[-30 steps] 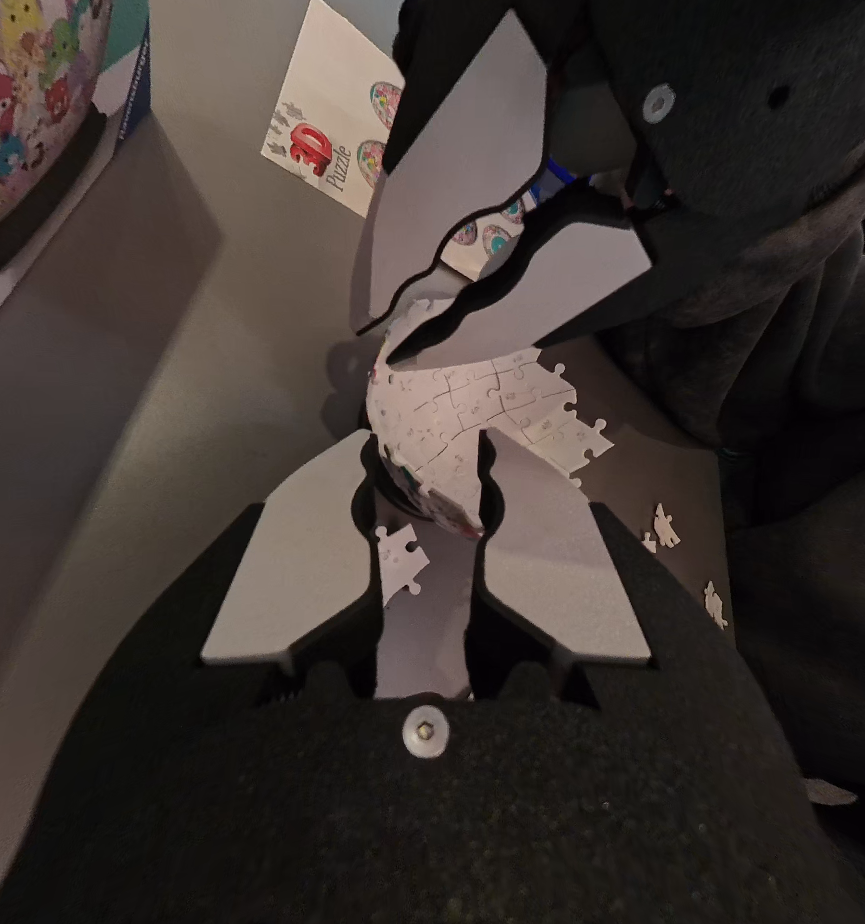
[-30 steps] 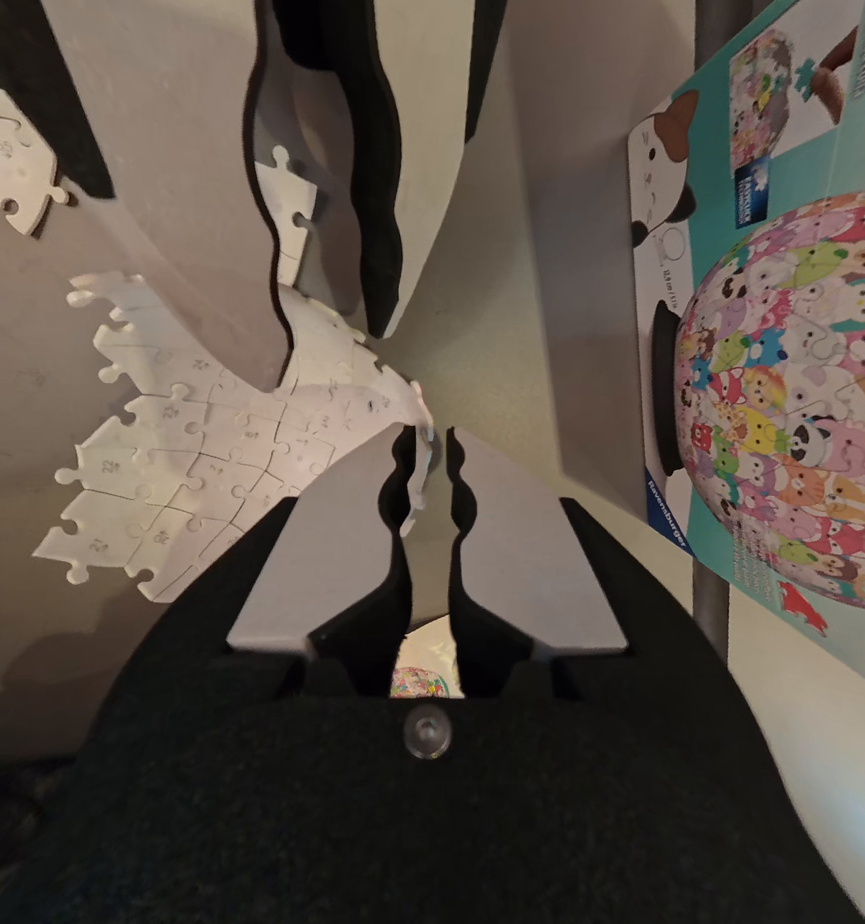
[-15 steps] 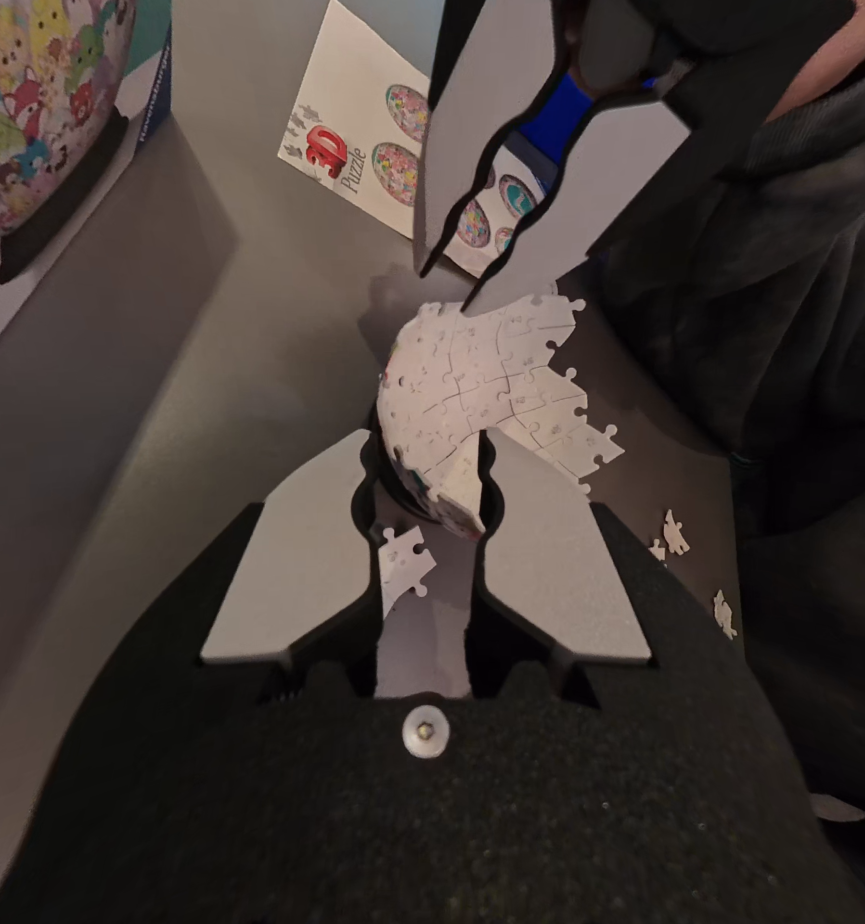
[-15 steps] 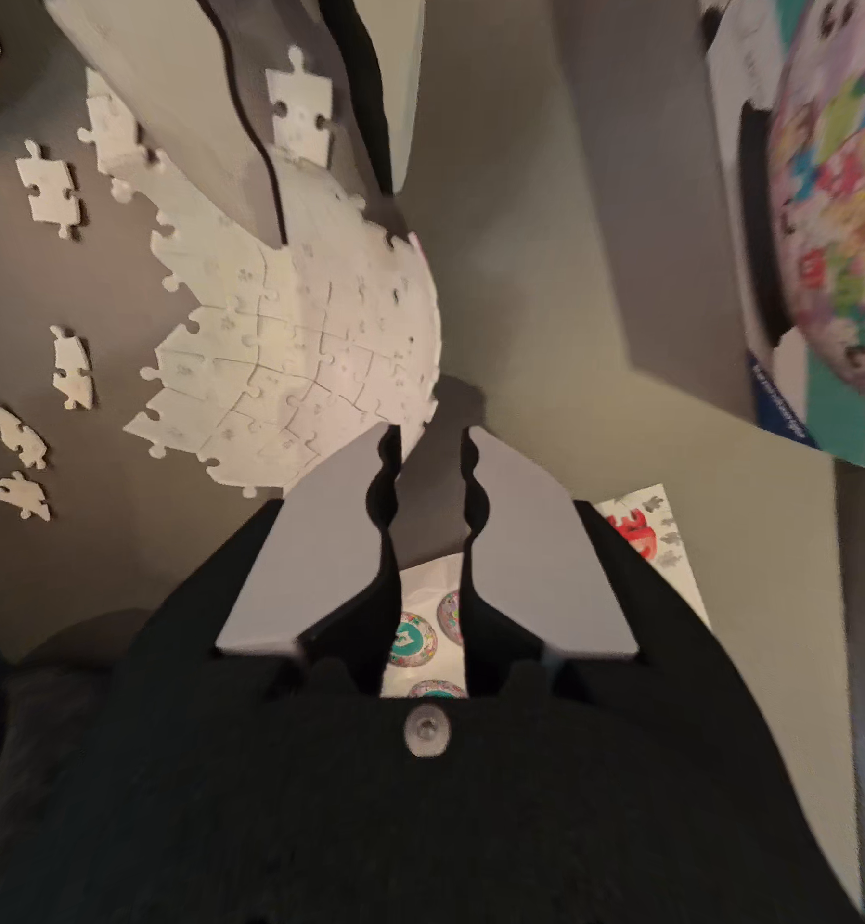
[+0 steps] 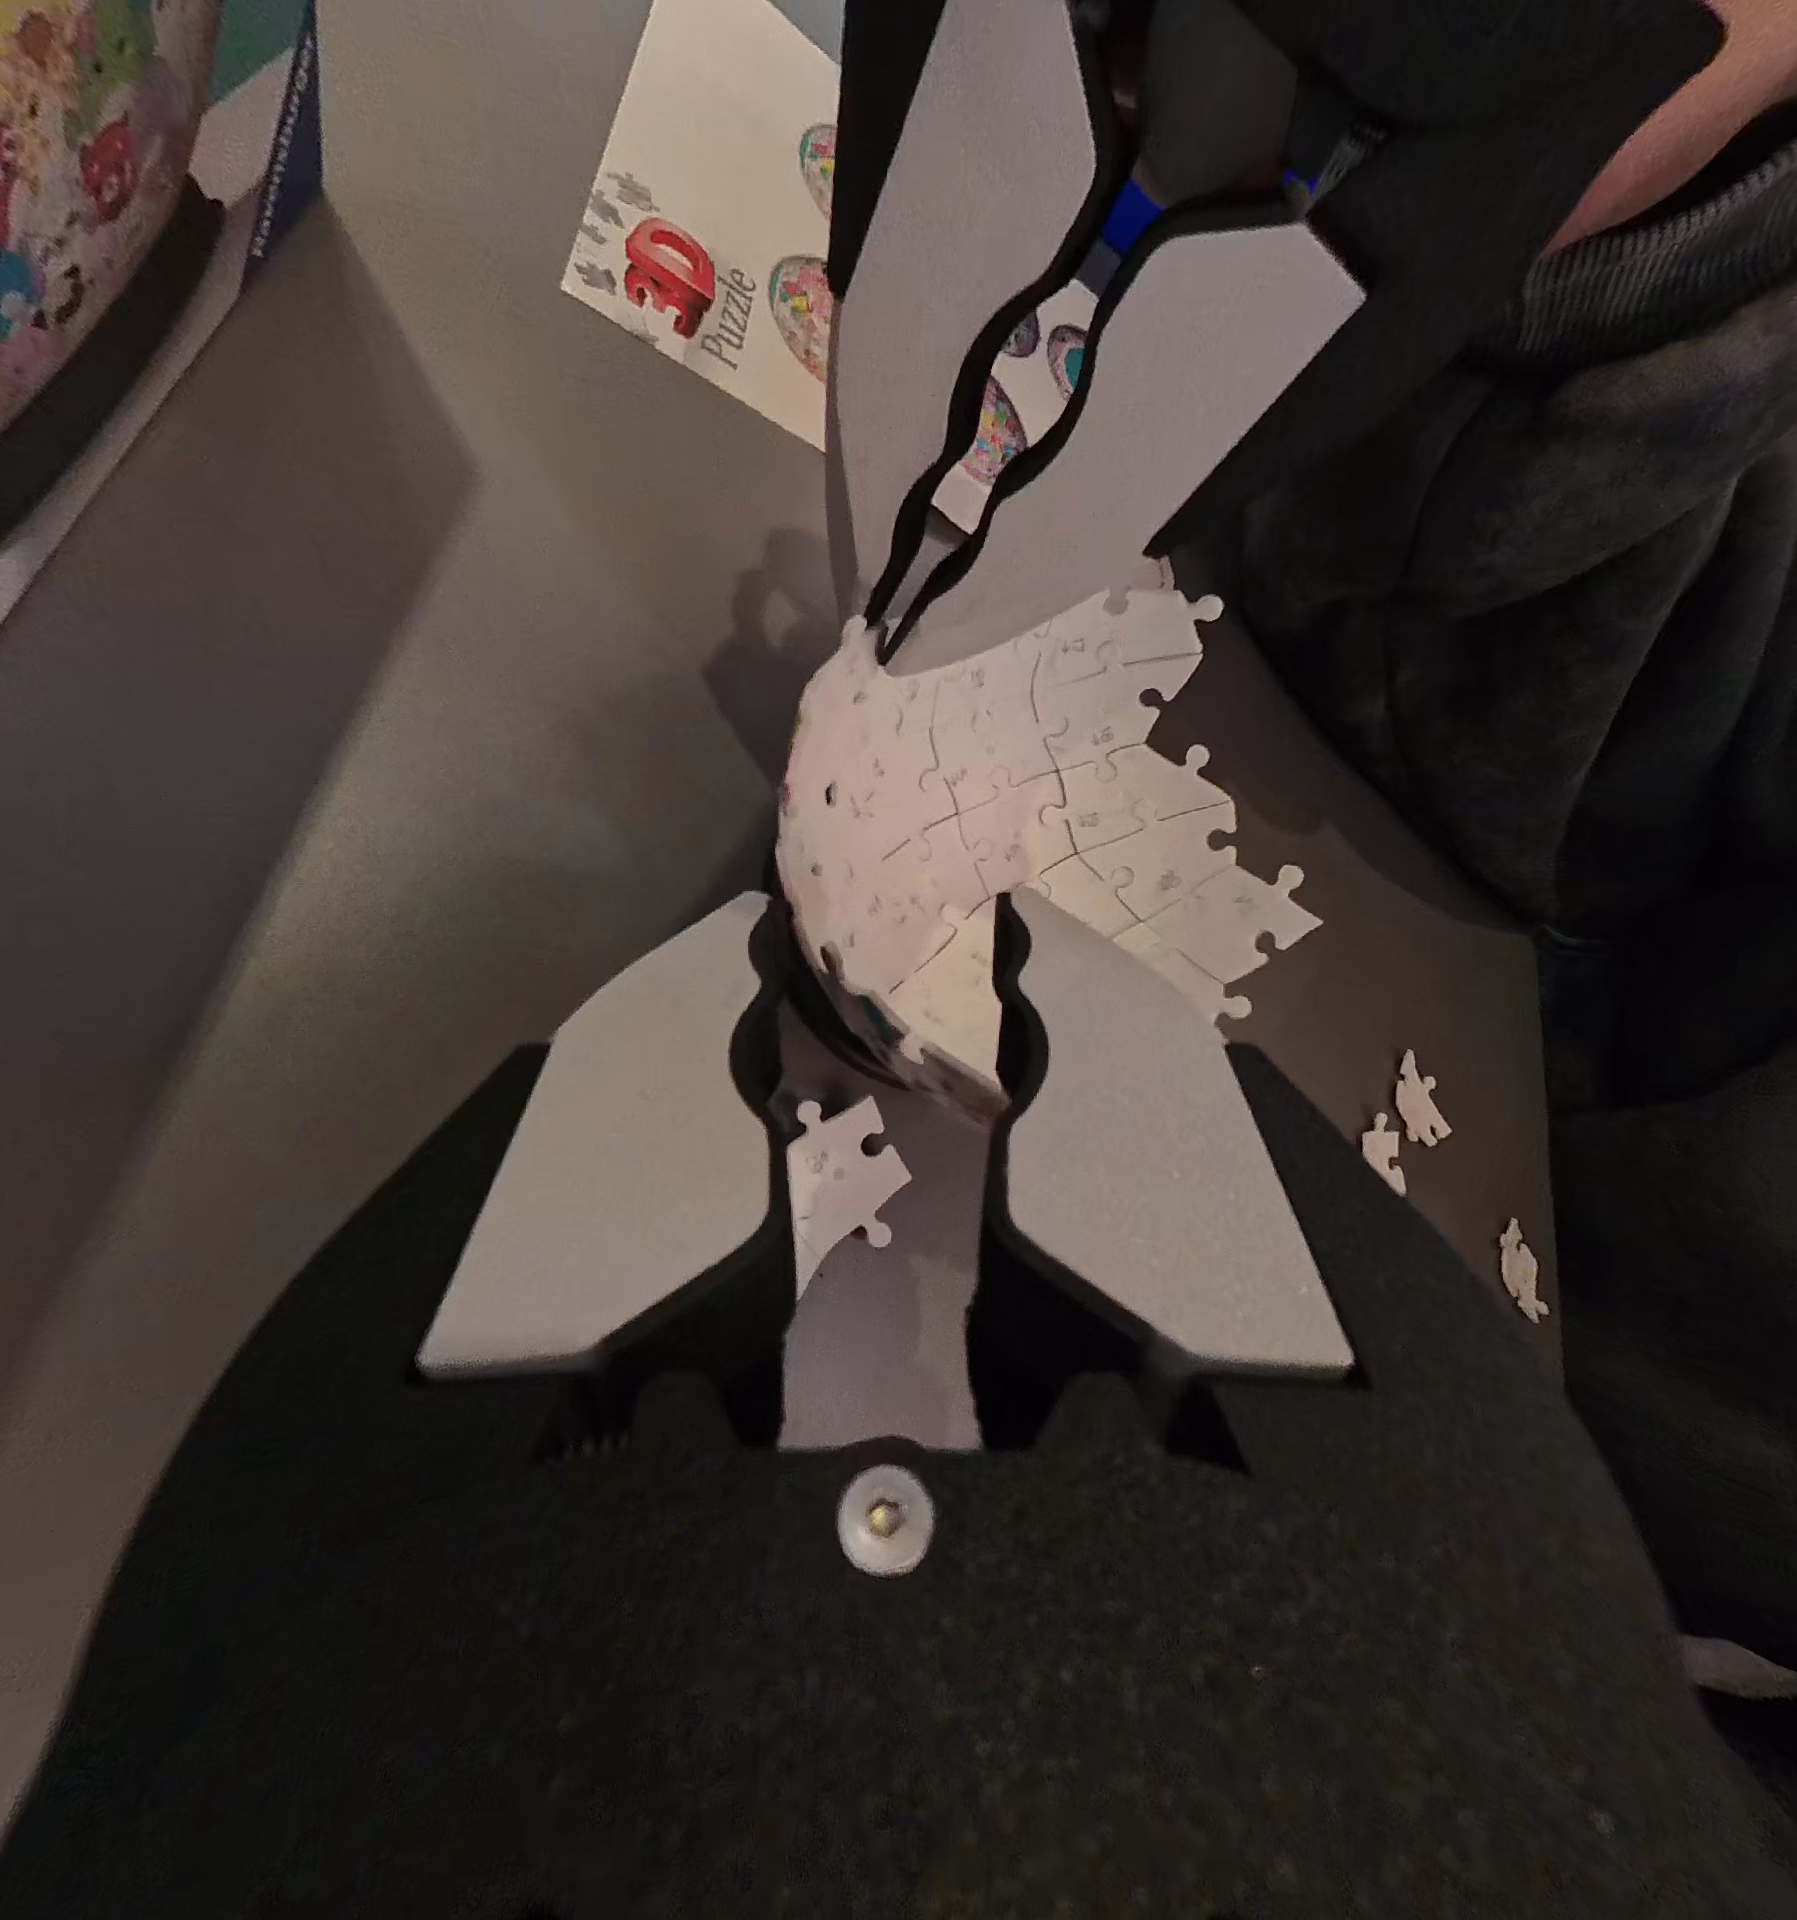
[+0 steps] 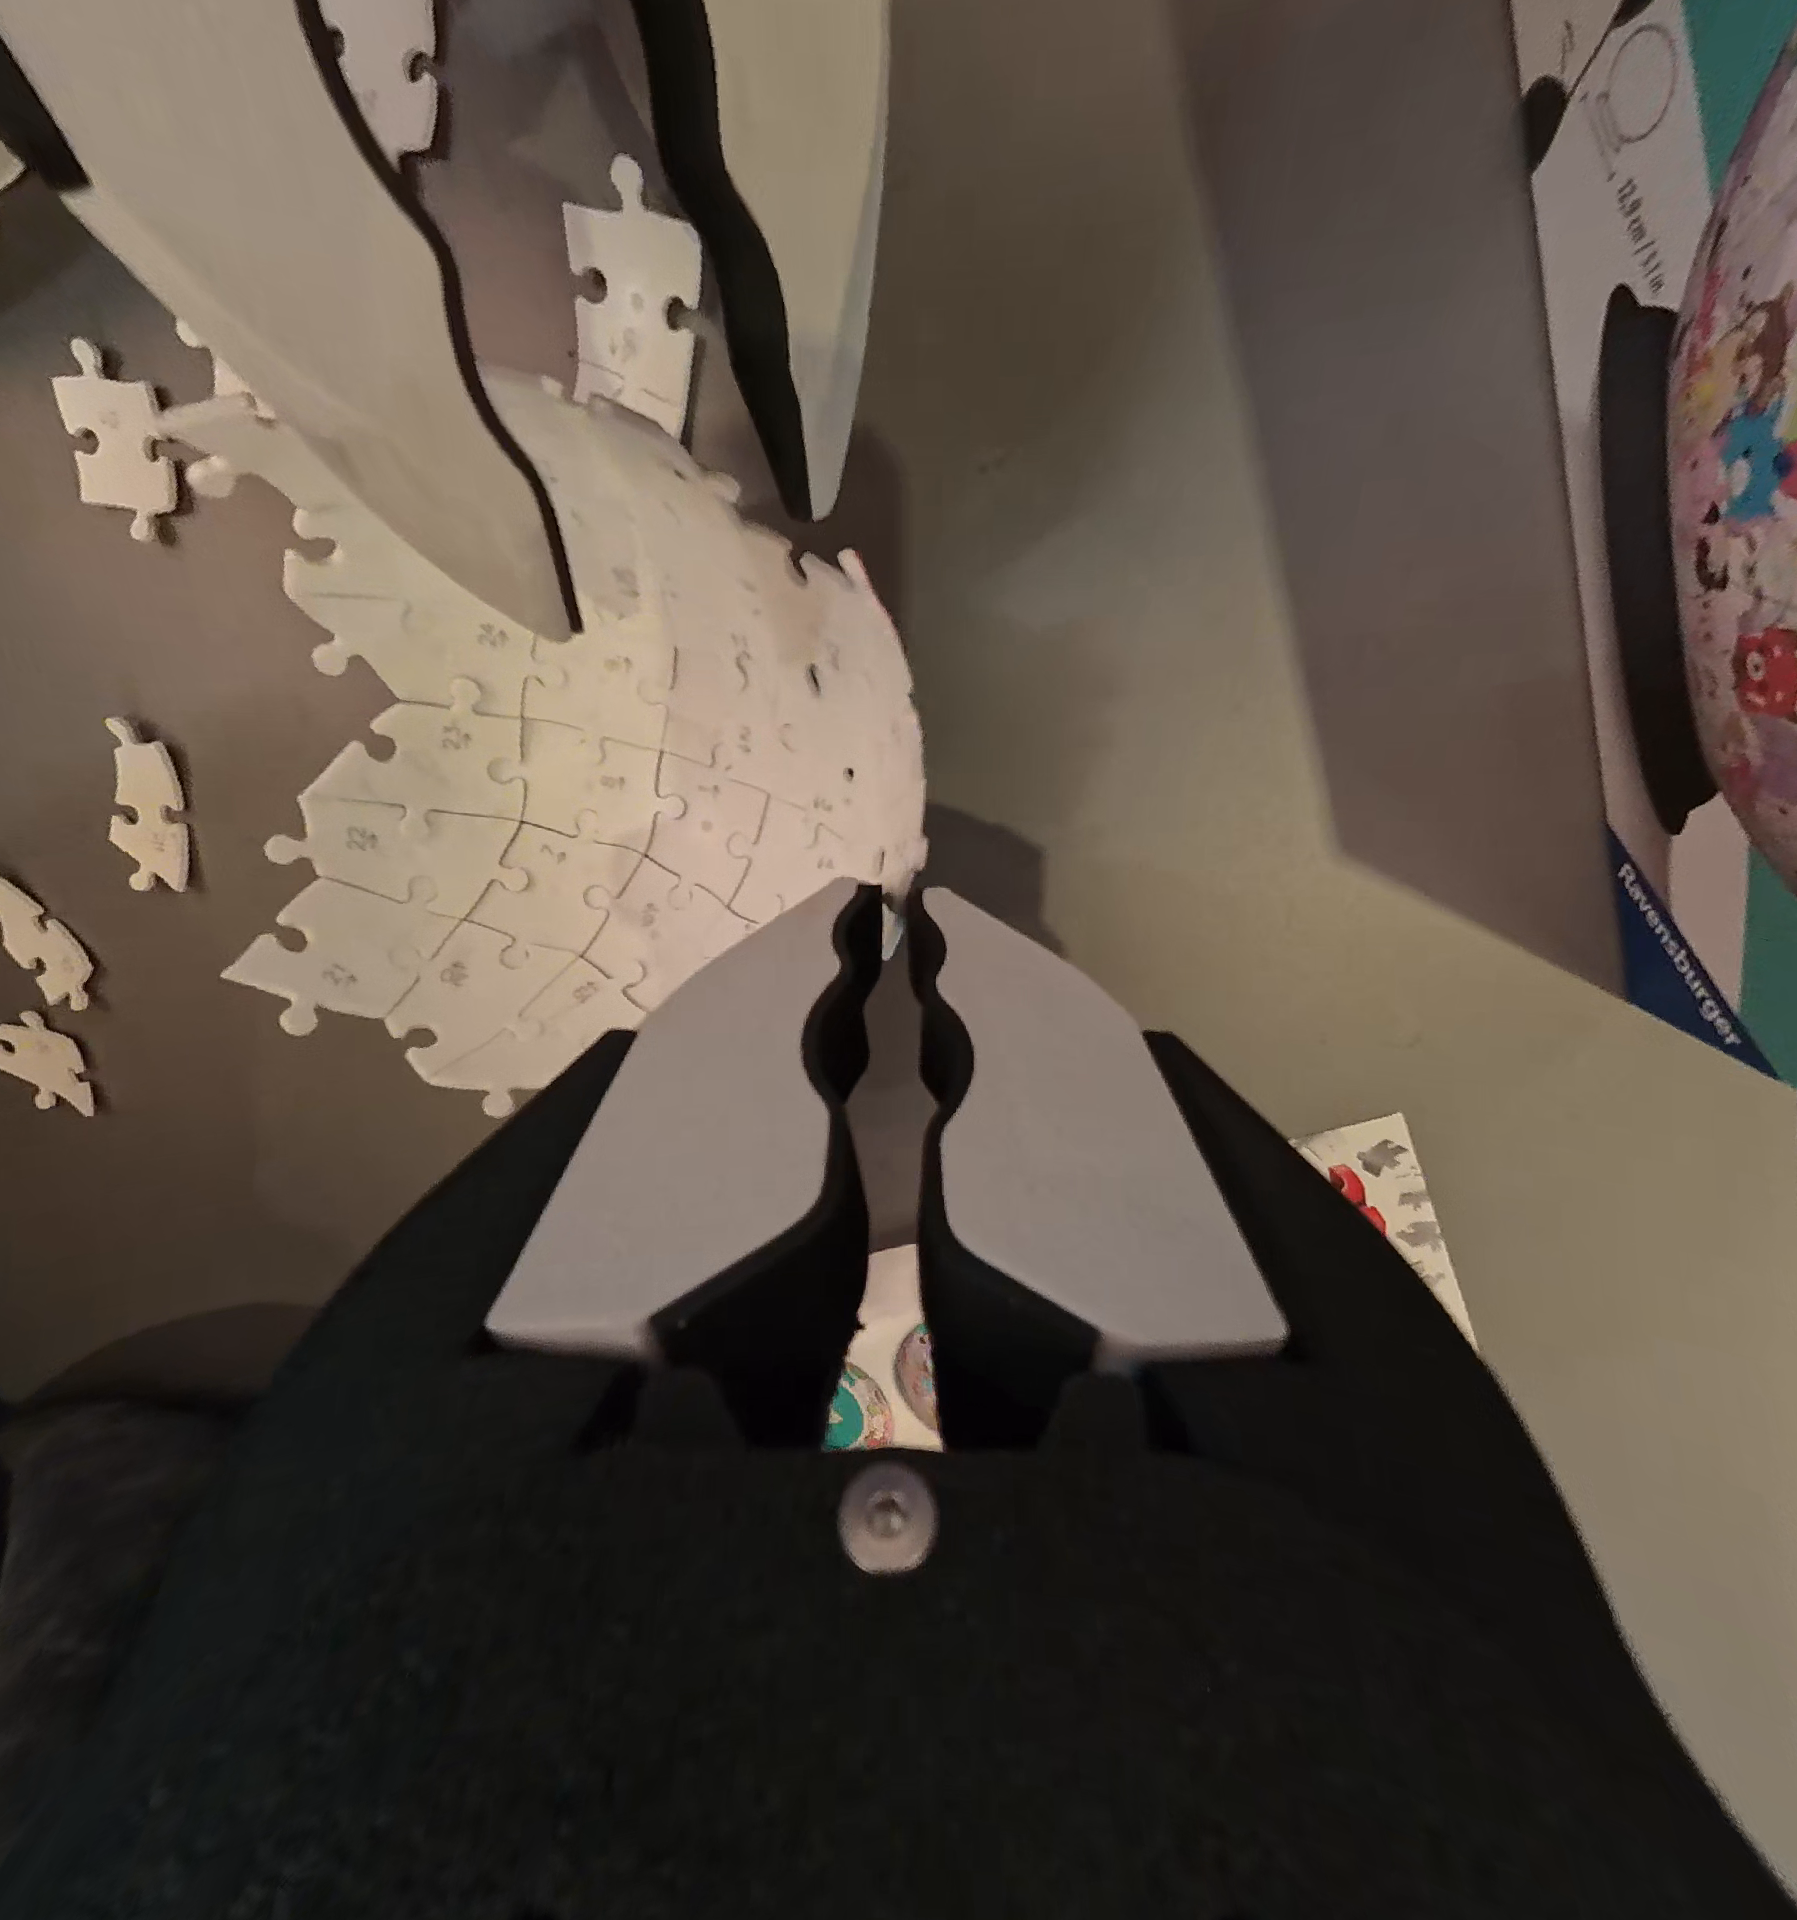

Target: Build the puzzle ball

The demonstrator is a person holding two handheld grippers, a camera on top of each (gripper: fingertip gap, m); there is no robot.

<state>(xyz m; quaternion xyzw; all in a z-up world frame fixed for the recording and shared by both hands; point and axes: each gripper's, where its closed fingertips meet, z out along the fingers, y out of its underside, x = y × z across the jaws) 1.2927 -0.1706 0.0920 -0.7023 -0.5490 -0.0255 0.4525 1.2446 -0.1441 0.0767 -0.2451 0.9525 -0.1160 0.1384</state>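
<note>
Puzzle ball first: it's only a part-built curved shell, blank white side up, sitting mid-counter with jagged open edges fanning out to the right. Big picture box stands at the far edge of the counter, and a printed leaflet lies flat beyond the shell.

My left tool straddles the near rim, one finger inside the bowl and one outside. The fingers are apart, and I can't tell whether they actually bite the wall. My right tool has its fingers almost together, tips right at the far rim. There's a pale sliver between them, but I can't say if it's pinched.

I'd call this thing light, thin and stiff piece by piece, but weak along the seams. The hold belongs on the solid, fully locked band, never on those loose tabs.

One single piece lies between my left fingers, and a few stray pieces are scattered to the side.
</note>
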